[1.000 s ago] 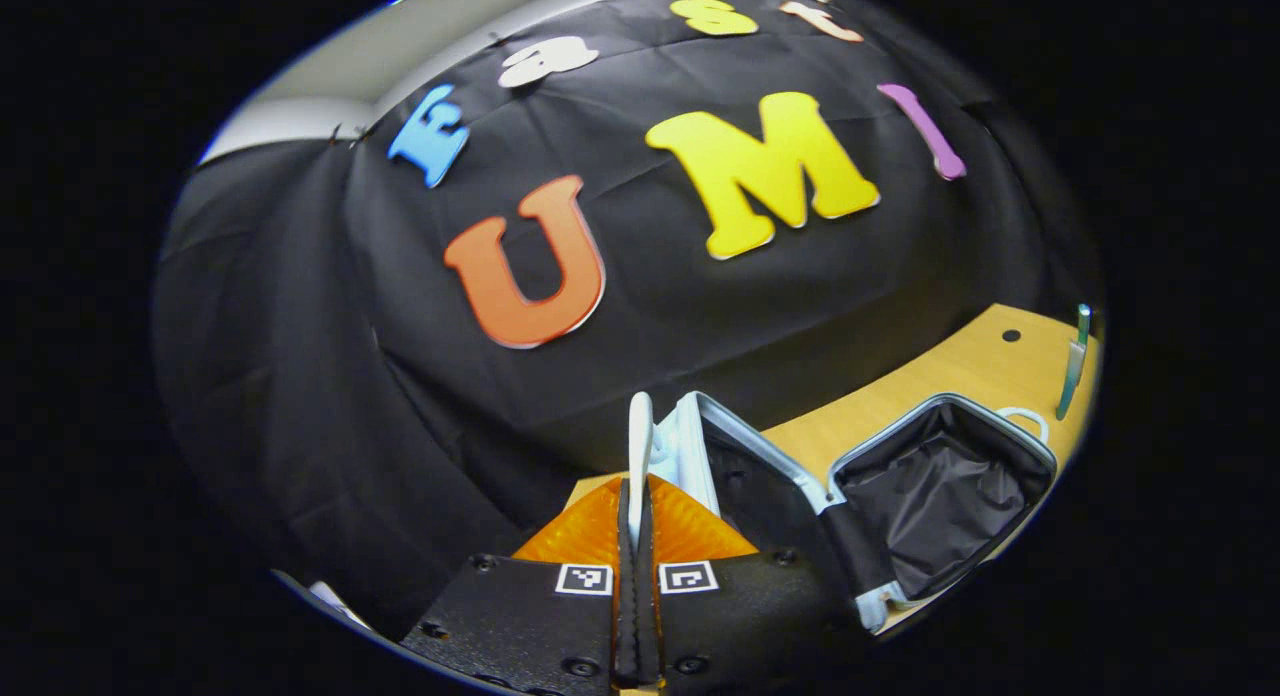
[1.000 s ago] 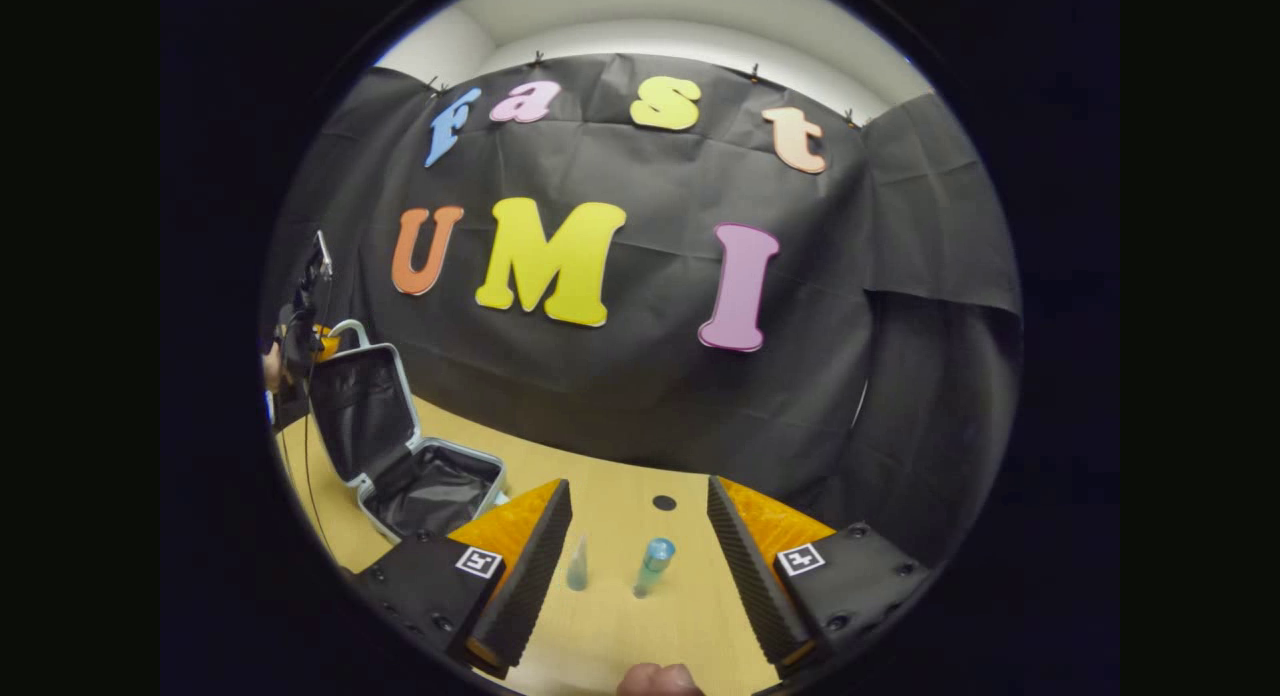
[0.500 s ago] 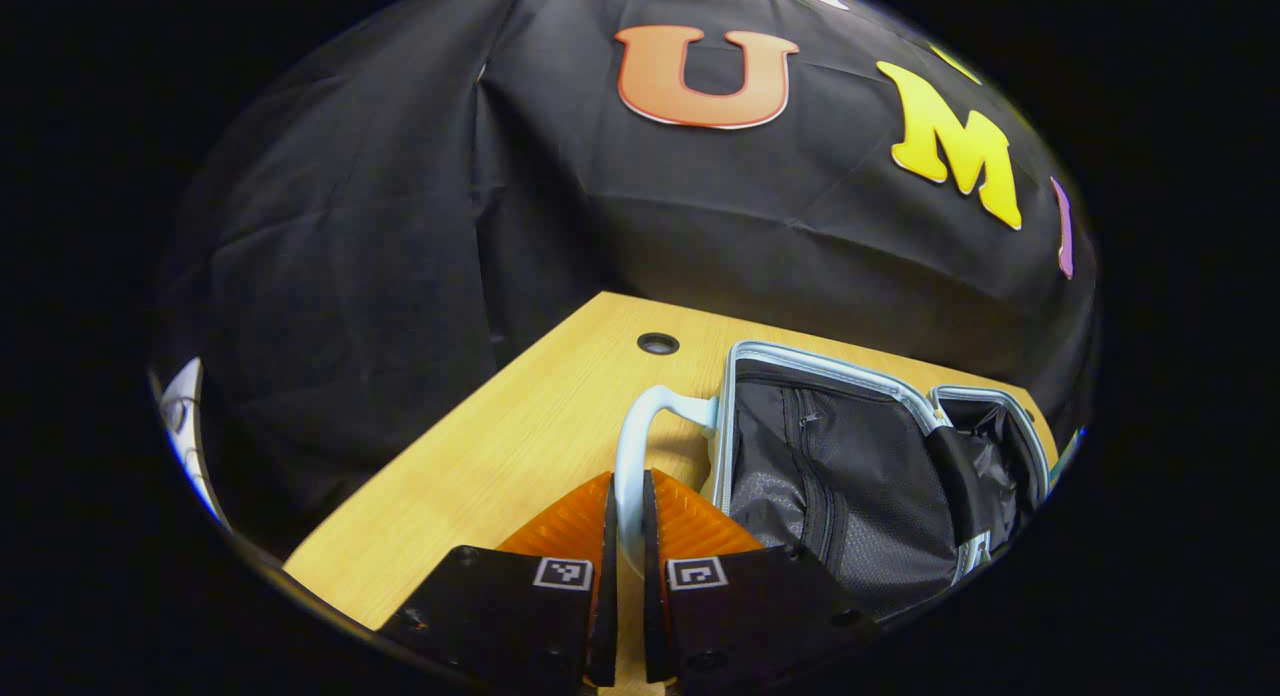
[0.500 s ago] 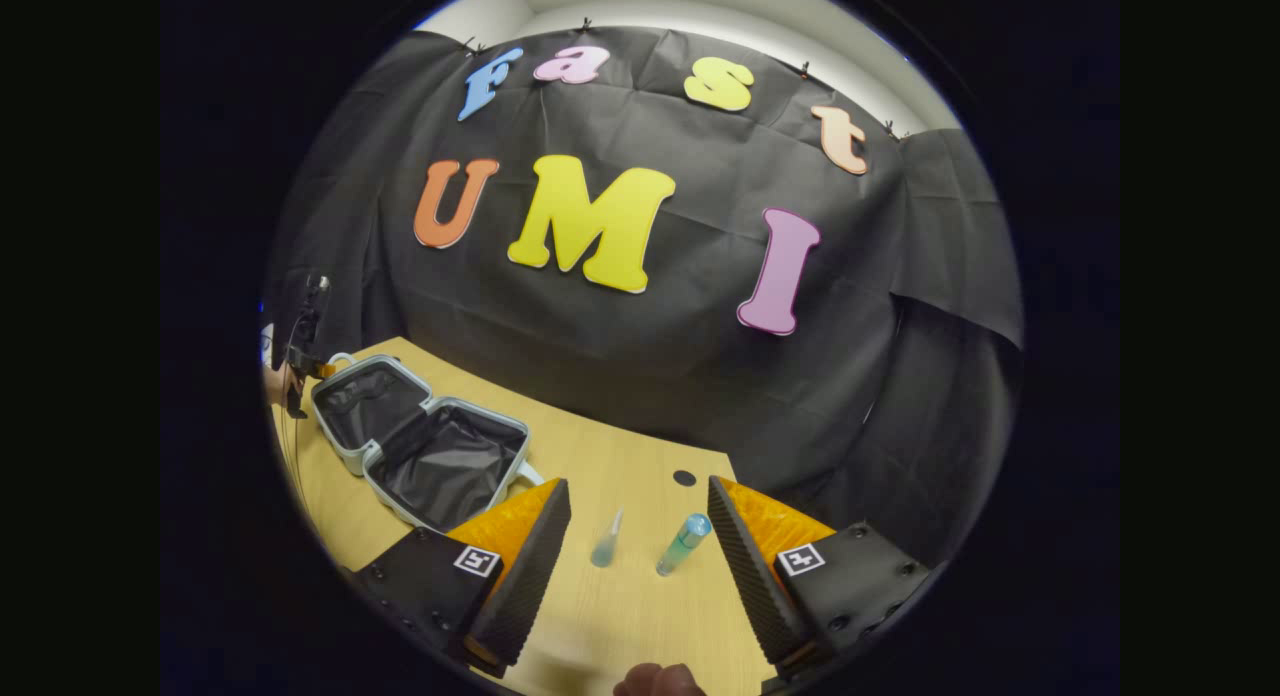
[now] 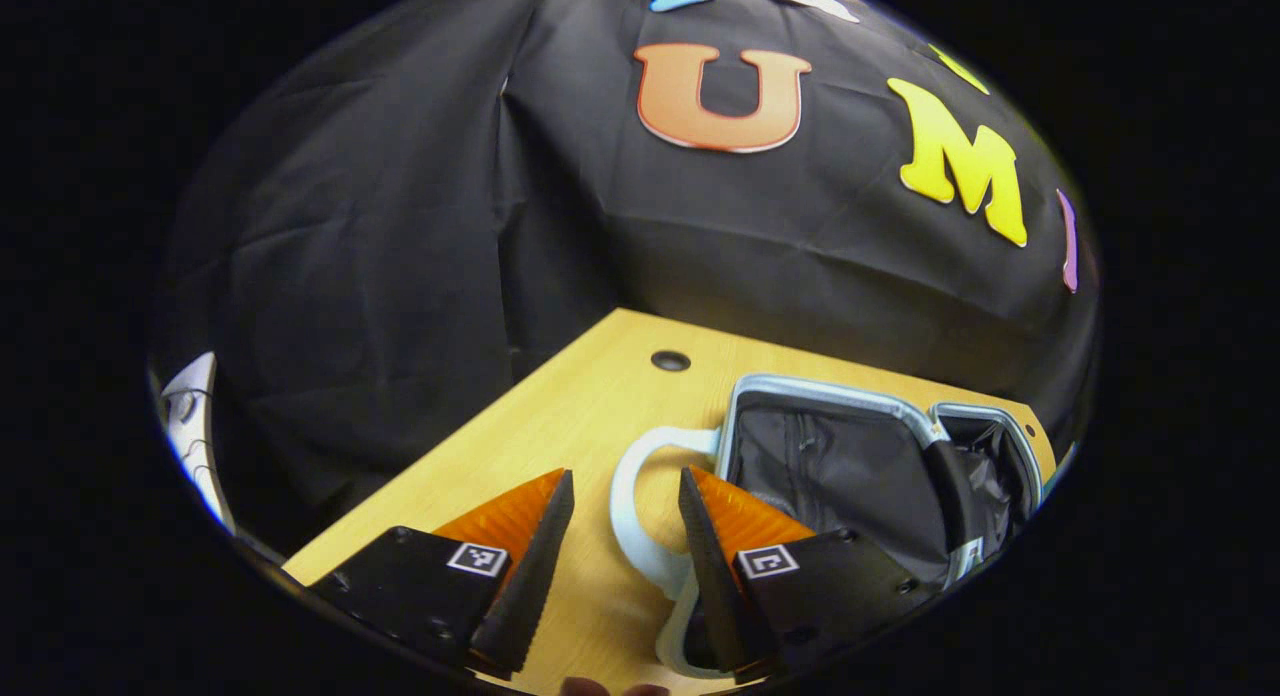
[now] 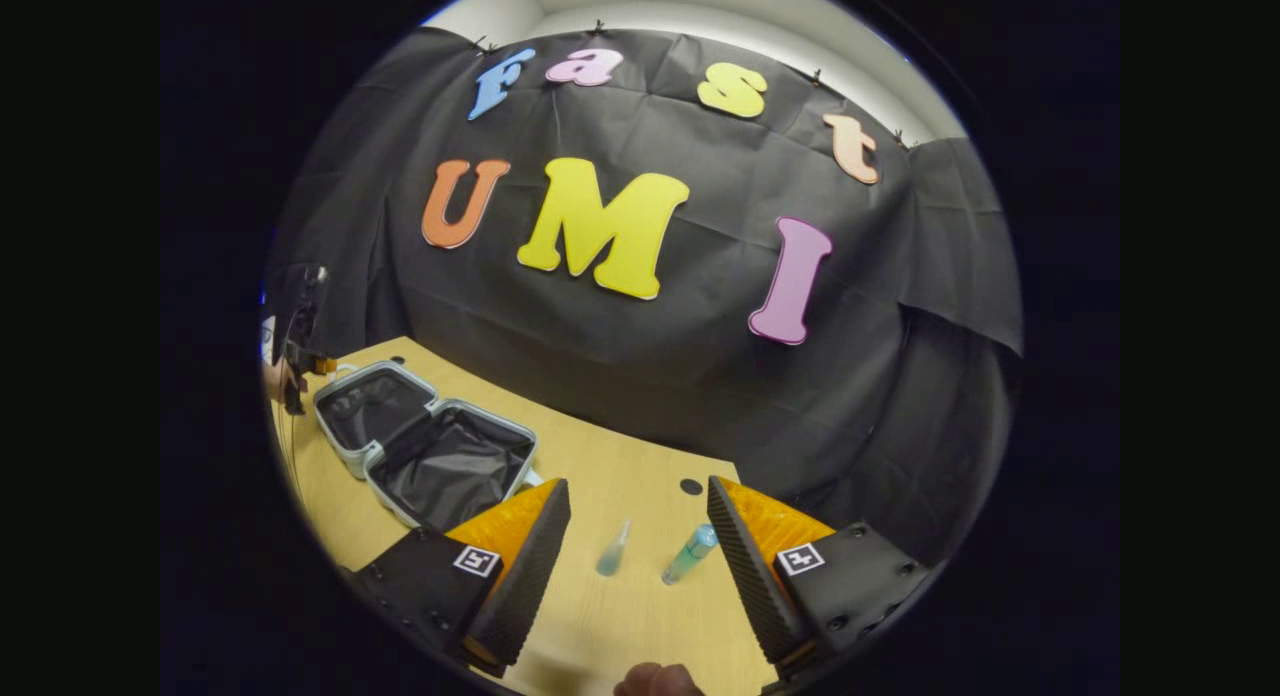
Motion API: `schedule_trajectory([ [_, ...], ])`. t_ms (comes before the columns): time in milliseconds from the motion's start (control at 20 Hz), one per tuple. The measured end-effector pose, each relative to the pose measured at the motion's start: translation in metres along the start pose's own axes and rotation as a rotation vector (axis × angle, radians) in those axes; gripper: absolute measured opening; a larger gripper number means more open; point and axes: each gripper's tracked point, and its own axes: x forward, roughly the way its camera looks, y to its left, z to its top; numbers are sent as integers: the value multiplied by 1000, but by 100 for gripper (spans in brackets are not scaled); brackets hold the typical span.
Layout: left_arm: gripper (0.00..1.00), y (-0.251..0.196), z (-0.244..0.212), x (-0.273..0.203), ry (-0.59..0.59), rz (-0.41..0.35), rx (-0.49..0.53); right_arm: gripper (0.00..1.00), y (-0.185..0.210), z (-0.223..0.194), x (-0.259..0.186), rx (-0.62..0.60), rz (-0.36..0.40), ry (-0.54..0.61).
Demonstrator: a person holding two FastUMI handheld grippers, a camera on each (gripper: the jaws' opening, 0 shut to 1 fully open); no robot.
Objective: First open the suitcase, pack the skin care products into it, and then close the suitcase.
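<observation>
The pale blue suitcase point(image 6: 425, 446) lies fully open on the wooden table, both halves flat, black lining up. In the left gripper view its lid half point(image 5: 840, 456) is at the right and its white handle point(image 5: 635, 511) loops between the fingers of my left gripper point(image 5: 622, 548), which is open and not pressing on it. In the right gripper view my right gripper point(image 6: 638, 551) is open above the table, with a small clear bottle point(image 6: 612, 550) and a teal tube point(image 6: 690, 554) lying ahead between its fingers. The left gripper point(image 6: 295, 341) shows far left beside the suitcase.
A round cable hole point(image 5: 670, 360) sits in the table point(image 5: 520, 446) beyond the handle, another hole point(image 6: 690, 486) lies past the teal tube. Black cloth walls close off the back and sides. A fingertip point(image 6: 655, 681) shows at the bottom edge.
The lid swung down from upright to flat on the table. My left gripper then opened and let go of the handle. The right gripper stayed open, shifting slightly.
</observation>
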Motion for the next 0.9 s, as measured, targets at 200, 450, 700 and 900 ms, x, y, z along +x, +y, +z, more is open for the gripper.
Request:
schedule_trajectory([
  [200, 80, -74, 61, -65, -177, -4, 117, 82, -3, -5, -2, 55, 38, -26],
  [450, 99, -227, 72, -145, -261, -125, 151, 82, -38, -25, 0, 128, 21, -32],
  [700, 100, -351, 26, -202, -204, -251, 100, 81, -96, -56, -5, 185, -24, -13],
  [900, 100, -436, -22, -224, -107, -376, 120, 81, -137, -95, -7, 251, -55, 47],
])
